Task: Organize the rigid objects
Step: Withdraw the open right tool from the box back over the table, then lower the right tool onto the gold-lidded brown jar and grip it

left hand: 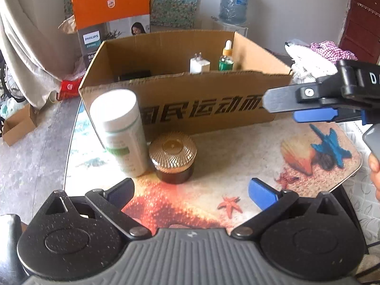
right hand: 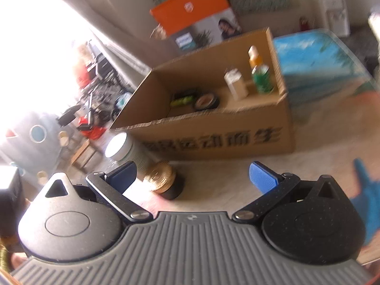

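The cardboard box [left hand: 213,109] is matt brown corrugated paperboard with raw, rippled cut edges. The white bottle [left hand: 120,130] looks like smooth, slightly glossy plastic. The jar's gold lid [left hand: 172,149] shines, finely ridged, possibly metallised plastic; its dark base [left hand: 175,174] is glossy. The desk [left hand: 237,156] carries a smooth, glassy printed top. Each hand-held gripper [left hand: 192,193] has speckled matt black plastic arms.

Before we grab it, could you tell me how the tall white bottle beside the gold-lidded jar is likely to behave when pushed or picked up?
The white bottle is tall and narrow, so a high push would probably tip it. Its smooth round wall looks rigid but possibly slippery, and on its side it could roll. It stands close beside the gold-lidded jar, so a shove that way would likely knock the jar.
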A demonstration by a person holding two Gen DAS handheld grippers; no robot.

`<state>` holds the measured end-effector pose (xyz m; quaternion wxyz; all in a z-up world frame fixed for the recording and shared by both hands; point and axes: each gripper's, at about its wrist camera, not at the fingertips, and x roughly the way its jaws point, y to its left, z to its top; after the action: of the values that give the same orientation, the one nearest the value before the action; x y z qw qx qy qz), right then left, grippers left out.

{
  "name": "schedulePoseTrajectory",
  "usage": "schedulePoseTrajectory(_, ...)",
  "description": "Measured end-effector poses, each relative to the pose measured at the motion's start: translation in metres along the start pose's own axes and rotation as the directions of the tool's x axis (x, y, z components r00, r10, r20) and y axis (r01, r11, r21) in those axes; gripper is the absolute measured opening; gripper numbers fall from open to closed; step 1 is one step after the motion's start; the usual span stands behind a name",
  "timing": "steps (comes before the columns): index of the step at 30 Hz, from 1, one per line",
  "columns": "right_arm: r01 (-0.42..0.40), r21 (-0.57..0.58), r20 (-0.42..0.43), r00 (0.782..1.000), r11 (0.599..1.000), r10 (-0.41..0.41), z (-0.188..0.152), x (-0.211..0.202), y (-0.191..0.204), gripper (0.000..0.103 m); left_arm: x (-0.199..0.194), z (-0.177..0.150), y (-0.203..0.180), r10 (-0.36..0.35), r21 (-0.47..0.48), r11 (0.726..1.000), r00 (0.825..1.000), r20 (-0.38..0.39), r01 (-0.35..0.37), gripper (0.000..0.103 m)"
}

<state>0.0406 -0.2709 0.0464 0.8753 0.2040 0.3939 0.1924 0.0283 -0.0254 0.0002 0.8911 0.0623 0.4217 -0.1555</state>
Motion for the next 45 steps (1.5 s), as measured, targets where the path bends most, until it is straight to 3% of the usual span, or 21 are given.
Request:
schedulePoseTrajectory(8,-0.058,-0.019,-0.078,0.995,0.998,0.057,-0.002,0.044,0.022,0.101,0.016,-0.004,0.006,-0.01,0.033,0.999,0.999,0.053,0.009,0.102)
schedulePoseTrajectory(11,-0.073,-0.025,-0.103,0.992,0.997,0.07,0.002,0.059,0.026,0.095,0.028,0.0,0.009,-0.03,0.024,0.999,0.998,0.057,0.028,0.099)
schedulePoseTrajectory(19,-0.108,-0.051,-0.218,0.971,0.993,0.094,0.009,0.112,0.031,0.055,0.054,0.008,0.014,-0.072,0.001,0.997,0.997,0.026,0.072,0.083)
schedulePoseTrajectory(22,-0.12,-0.06,-0.246,0.964,0.991,0.102,0.012,0.126,0.031,0.048,0.058,0.01,0.017,-0.077,-0.012,0.997,0.997,0.021,0.078,0.082)
schedulePoseTrajectory(32,-0.141,-0.087,-0.286,0.952,0.986,0.111,0.019,0.139,0.03,0.047,0.059,0.011,0.016,-0.092,-0.037,0.995,0.996,0.019,0.093,0.08)
schedulePoseTrajectory(45,-0.07,-0.034,-0.248,0.967,0.997,0.059,0.003,0.093,-0.002,0.049,0.059,0.012,-0.034,-0.191,0.088,0.978,0.982,-0.012,0.191,0.08)
